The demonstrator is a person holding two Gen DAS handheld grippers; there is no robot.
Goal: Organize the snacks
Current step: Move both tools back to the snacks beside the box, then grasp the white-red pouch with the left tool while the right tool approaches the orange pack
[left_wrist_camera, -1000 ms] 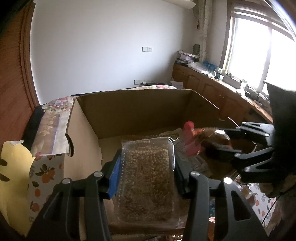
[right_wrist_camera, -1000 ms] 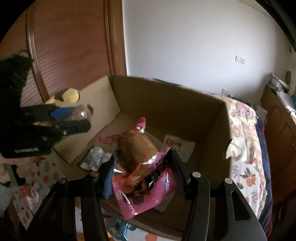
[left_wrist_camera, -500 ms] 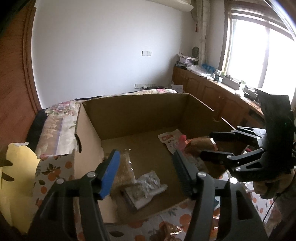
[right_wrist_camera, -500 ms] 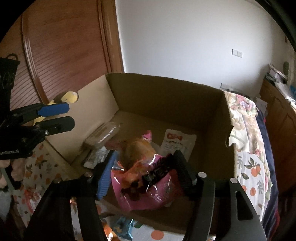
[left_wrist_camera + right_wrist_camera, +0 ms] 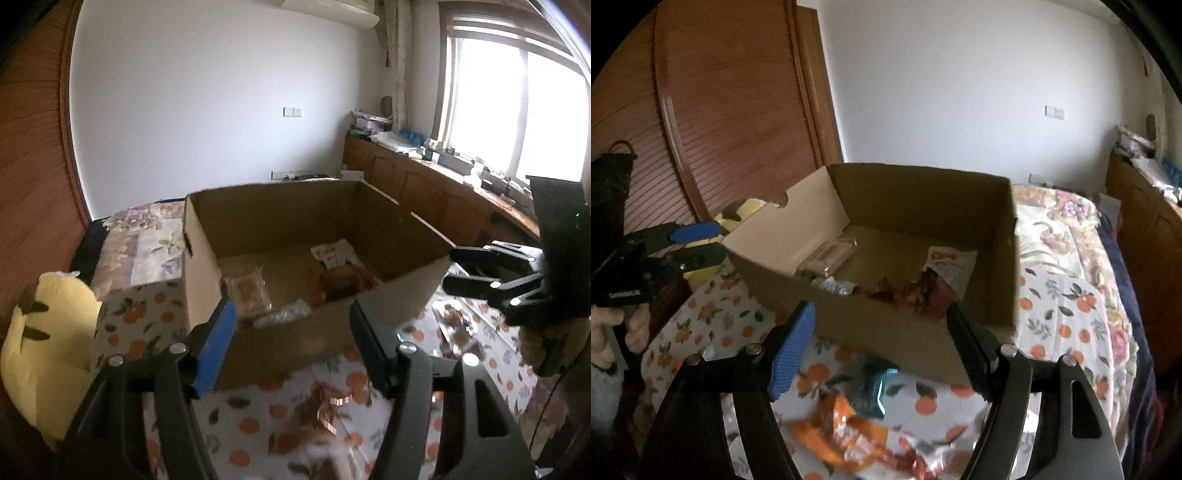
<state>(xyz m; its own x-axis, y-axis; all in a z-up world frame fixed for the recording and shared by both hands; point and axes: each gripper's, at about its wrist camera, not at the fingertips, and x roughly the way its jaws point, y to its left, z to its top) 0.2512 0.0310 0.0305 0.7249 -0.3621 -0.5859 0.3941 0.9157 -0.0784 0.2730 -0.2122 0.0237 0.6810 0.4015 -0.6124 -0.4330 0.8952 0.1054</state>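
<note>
1. A bed carries everything, covered by a white cloth printed with oranges and leaves.
2. An open cardboard box stands directly on the cloth, near the middle.
3. On the near side of the box, loose snack packets lie on the cloth: an orange packet and a teal packet.
4. A floral quilt covers the bed's far end.

Your left gripper has black plastic arms studded with silver screws, one finger padded blue, the other black. Your right gripper matches it. On its black body in the left-wrist view, a small green light glows.
</note>
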